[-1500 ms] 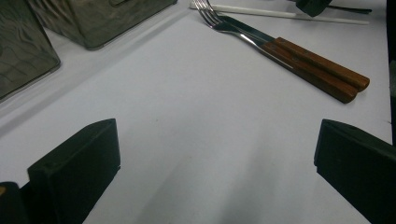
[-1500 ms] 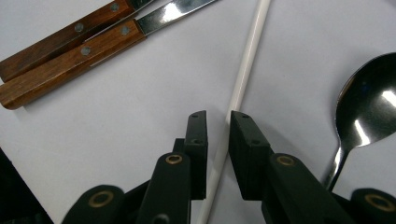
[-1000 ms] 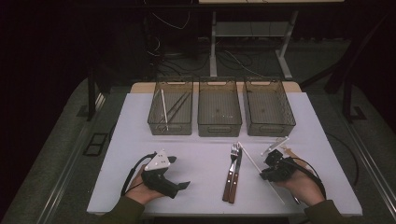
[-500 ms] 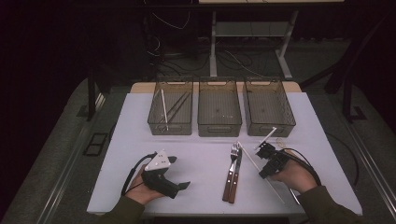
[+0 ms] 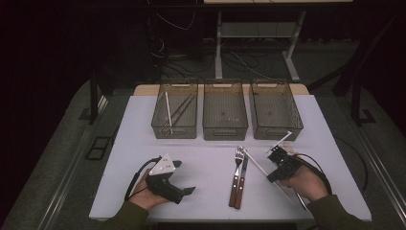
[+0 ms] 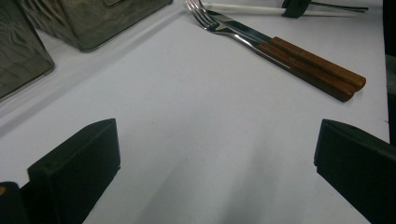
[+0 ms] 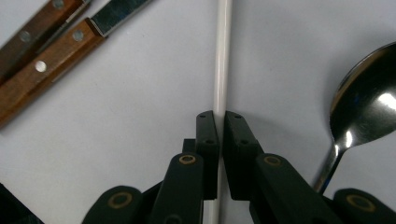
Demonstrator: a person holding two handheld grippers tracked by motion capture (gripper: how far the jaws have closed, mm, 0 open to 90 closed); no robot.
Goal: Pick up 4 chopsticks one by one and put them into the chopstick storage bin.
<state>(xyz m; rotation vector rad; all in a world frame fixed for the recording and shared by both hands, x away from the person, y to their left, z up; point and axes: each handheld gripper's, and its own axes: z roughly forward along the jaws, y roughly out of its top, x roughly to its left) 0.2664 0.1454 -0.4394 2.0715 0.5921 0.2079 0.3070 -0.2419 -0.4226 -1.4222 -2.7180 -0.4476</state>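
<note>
A long white stick point(image 5: 258, 165) lies slanted on the white table point(image 5: 210, 158), right of a wood-handled fork point(image 5: 238, 172) and knife point(image 5: 243, 178). My right gripper point(image 5: 279, 160) points down onto it. In the right gripper view its jaws have just been closing and the right gripper point(image 7: 220, 119) stands shut on the white stick point(image 7: 222, 56), with a spoon point(image 7: 369, 107) at the right. My left gripper point(image 5: 183, 177) rests in a hand at the front left. In the left gripper view the left gripper point(image 6: 215, 149) is open over bare table, the fork and knife point(image 6: 299, 63) ahead.
Three mesh bins stand in a row at the back: the left bin point(image 5: 174, 134) holds a white stick and dark sticks, beside the middle bin point(image 5: 225, 135) and right bin point(image 5: 275, 135). The spoon point(image 5: 299, 200) lies by the right hand. Cables trail from both grippers.
My right gripper has shifted slightly left and tipped down over the white stick, and its jaws have closed on it. The left hand and gripper have kept still.
</note>
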